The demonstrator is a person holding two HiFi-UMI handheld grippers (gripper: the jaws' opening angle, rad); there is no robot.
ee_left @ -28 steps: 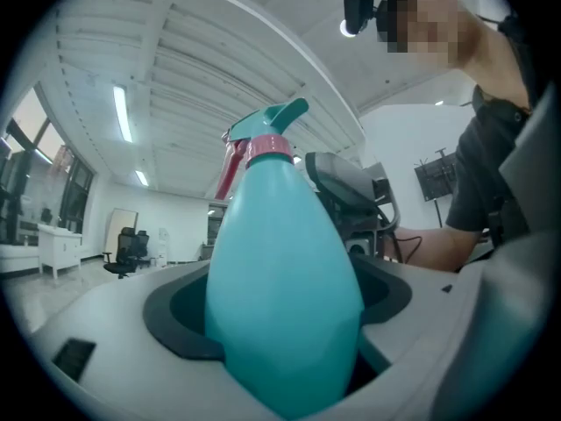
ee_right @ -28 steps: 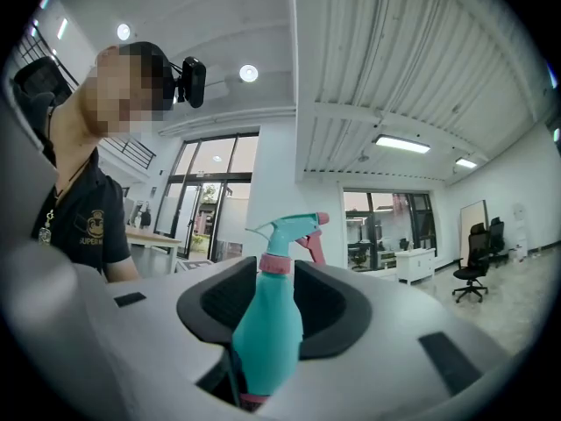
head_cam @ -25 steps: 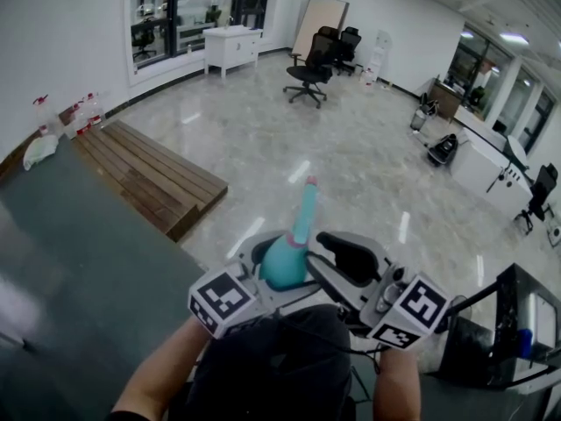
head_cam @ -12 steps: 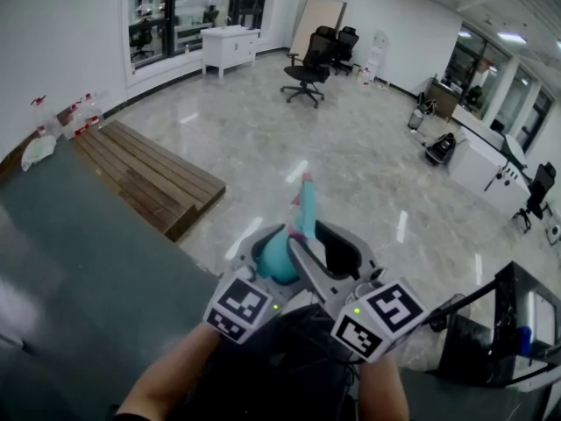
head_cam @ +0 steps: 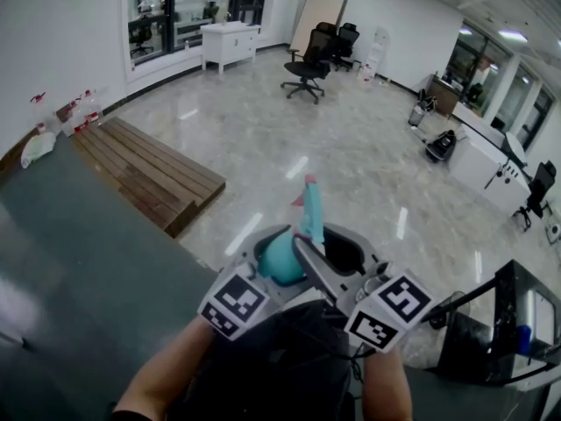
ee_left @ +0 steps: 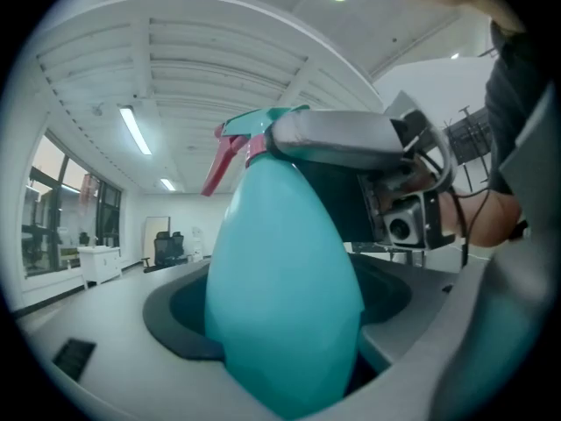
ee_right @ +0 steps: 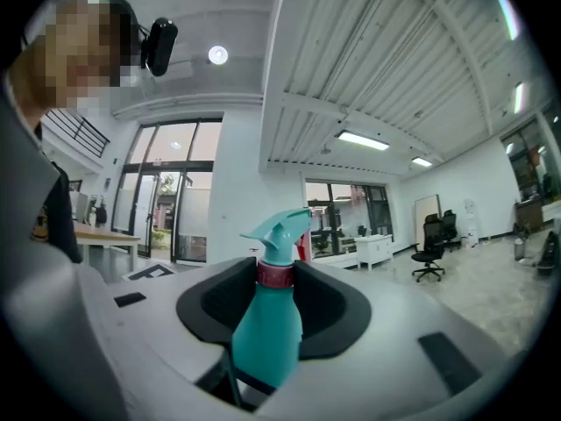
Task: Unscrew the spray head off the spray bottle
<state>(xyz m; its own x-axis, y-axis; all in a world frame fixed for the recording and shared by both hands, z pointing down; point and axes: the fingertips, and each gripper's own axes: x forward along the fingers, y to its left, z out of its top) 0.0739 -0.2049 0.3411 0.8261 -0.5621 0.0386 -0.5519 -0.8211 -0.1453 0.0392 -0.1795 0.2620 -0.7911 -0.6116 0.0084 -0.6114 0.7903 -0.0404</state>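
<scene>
- Landmark: the spray bottle (head_cam: 279, 260). I hold it in open air in front of the person's body, above the floor, and it rests on nothing.
- Long axis: both gripper views show the spray bottle roughly upright, with the spray head (ee_right: 279, 231) uppermost and the wide body below.
- Left gripper (ee_left: 289, 323): its jaws are clamped on the wide body of the spray bottle, low down. I read this as the holding hand.
- Right gripper (ee_right: 276, 298): it sits higher on the spray bottle and comes in from the opposite side. Its jaws have just been closing, and the pink collar (ee_right: 274, 274) at the foot of the spray head stands between them with a pad touching each side. I read this as a grip on the collar.
- Key relation: the collar lies straight between the right jaws and just above the left jaws, so the right hand is the nearer one for the turn. The turn has to run about the upright axis.
- Obstruction: I see nothing beside the spray bottle. The two marker cubes sit close together below it, so I judge that a large wrist roll could bring them into contact.
- Surroundings: a wooden platform (head_cam: 145, 174), an office chair (head_cam: 302, 60) and a white cabinet (head_cam: 230, 40) all stand well beyond the spray bottle, and a dark table (head_cam: 79, 270) lies to its left. All are well apart from it.
</scene>
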